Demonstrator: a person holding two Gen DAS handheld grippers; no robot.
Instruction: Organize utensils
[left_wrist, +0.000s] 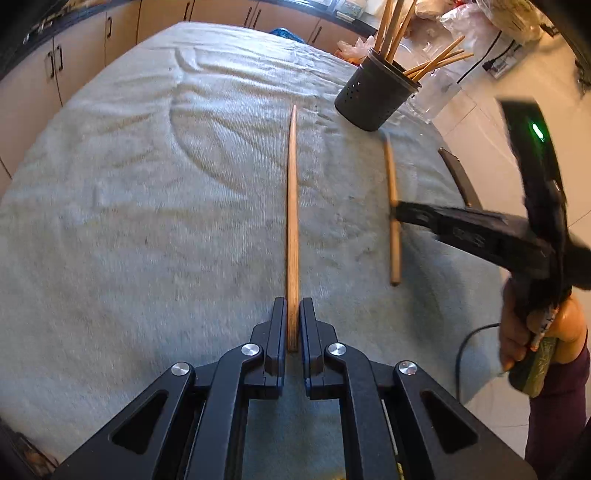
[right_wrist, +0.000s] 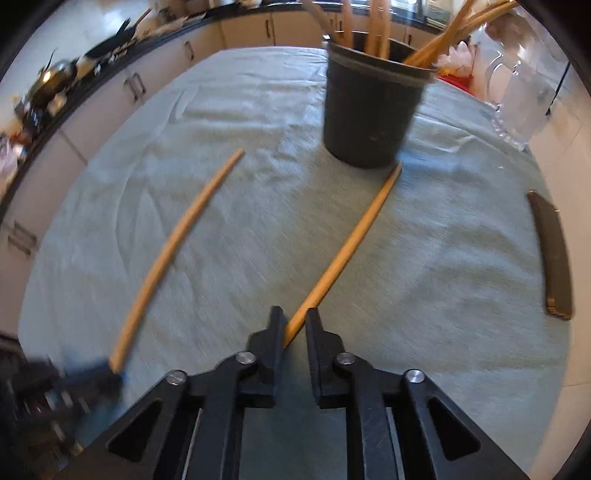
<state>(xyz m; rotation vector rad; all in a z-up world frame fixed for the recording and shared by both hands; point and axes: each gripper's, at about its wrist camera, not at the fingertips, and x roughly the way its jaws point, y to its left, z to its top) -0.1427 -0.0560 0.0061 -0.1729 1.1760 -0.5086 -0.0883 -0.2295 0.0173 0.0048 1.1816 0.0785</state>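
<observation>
Motion blurs the left tongs (right_wrist: 110, 373); the picture's top edge crops the holder's chopsticks (right_wrist: 376, 26)

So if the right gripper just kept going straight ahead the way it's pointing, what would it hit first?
Probably the dark perforated utensil holder full of wooden sticks. The right gripper points almost at it, with the wooden chopstick it holds leading there. Only grey cloth lies between, though depth is unclear.
</observation>
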